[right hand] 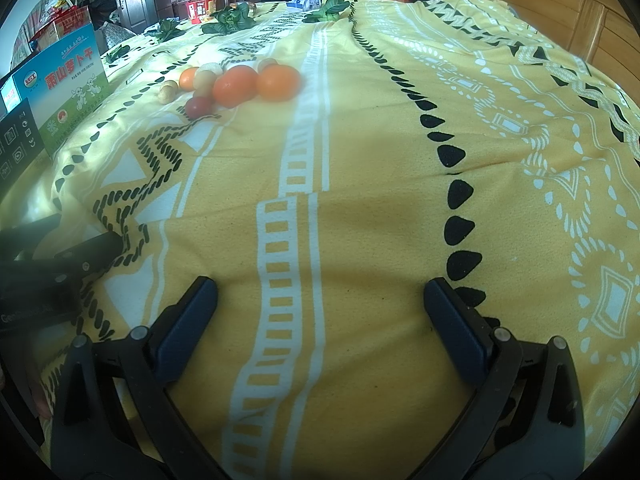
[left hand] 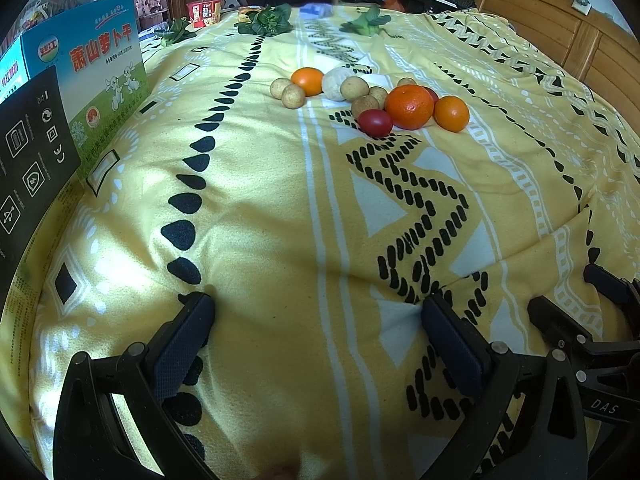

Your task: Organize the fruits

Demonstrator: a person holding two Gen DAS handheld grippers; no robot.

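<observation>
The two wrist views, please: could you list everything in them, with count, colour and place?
Blanket: one, yellow with black and white patterns, covering the bed.
Oranges: three, orange, in the fruit cluster mid-blanket.
Small round fruits: about seven, tan, in the same cluster.
Tomato: one clearly seen, red, at the cluster's near edge.
Pale round item: one, whitish, behind the tan fruits; kind unclear.
Leafy greens: several bunches, green, along the far edge.
Box: one, blue and green, at the left.
Black box: one, in front of it.
Red package: one, far left.
Left gripper: black, jaws open, empty.
Right gripper: black, jaws open, empty.
</observation>
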